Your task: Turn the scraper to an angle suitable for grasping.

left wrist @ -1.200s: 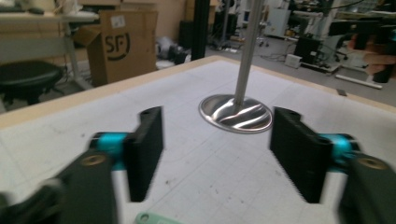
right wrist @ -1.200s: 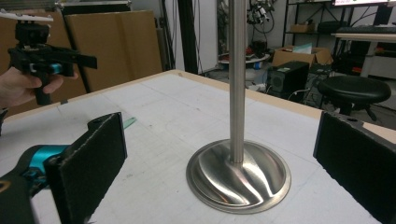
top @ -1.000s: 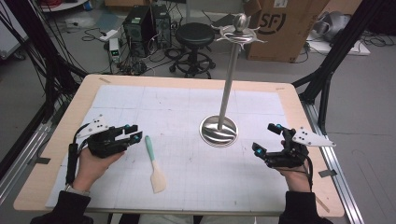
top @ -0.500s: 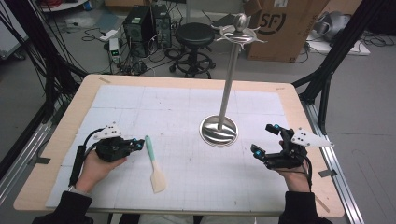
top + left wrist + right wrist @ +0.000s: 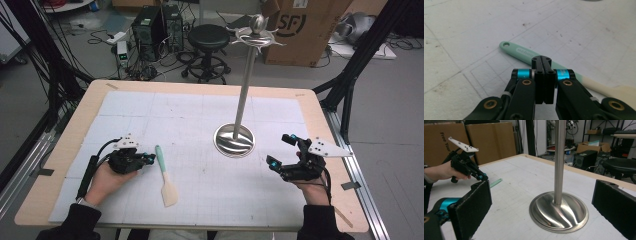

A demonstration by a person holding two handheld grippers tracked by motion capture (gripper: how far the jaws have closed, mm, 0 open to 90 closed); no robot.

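Gridded tabletop (image 5: pixel 150 107): left claw (image 5: pixel 149 158) pressed together beside spatula (image 5: pixel 165 175) handle, likely lining up grasp; right claw (image 5: pixel 281 150) spread, facing steel stand (image 5: pixel 235 140).

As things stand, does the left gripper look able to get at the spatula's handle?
Probably yes. The left gripper sits right beside the mint handle of the spatula, with bare mat between them. But its jaws are pressed together in the left gripper view, so they would have to open first.
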